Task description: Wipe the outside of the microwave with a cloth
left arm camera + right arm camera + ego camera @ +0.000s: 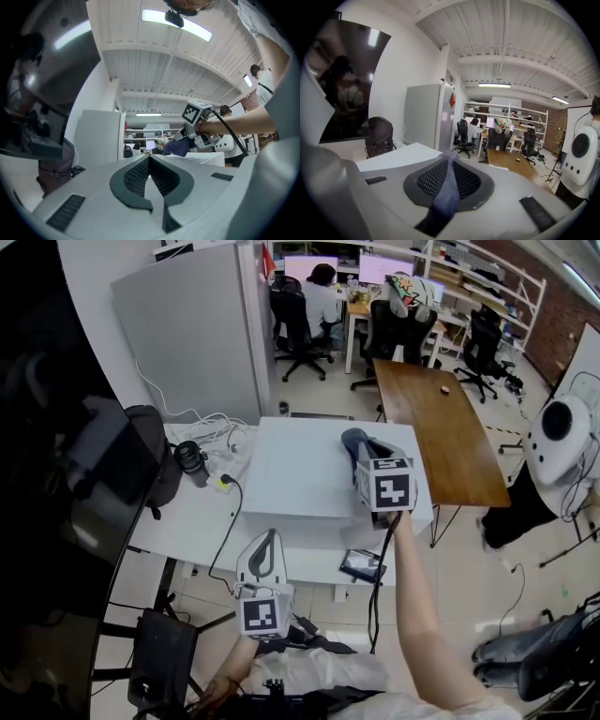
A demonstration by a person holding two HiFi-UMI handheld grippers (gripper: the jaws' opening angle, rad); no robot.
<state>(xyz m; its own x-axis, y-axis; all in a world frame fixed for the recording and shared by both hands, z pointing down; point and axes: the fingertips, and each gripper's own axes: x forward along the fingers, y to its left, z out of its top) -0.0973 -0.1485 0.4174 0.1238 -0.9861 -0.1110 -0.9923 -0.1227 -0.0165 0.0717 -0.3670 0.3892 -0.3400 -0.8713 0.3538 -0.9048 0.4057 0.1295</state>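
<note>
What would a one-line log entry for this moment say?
right tongs: shut on blue cloth | position: over microwave top | left tongs: shut, empty

Premises: an open-plan office that also serves as a lab workspace.

Evidence:
- At the far table (361,307) a person (323,298) sits before two lit monitors (309,266).
- Wheeled office chairs (295,320) stand around that table.
- A long wooden table (441,427) and a white table (187,521) take up the near floor.
- The white table carries a tangle of cables (217,442), with a backpack (159,460) at its end.
- A grey partition (192,334) divides the room.
- White open shelving (497,282) stands before a brick wall (562,310).
- Strip lights (494,85) hang under an exposed ribbed ceiling (511,33).
- The floor (469,559) is pale tile.
</note>
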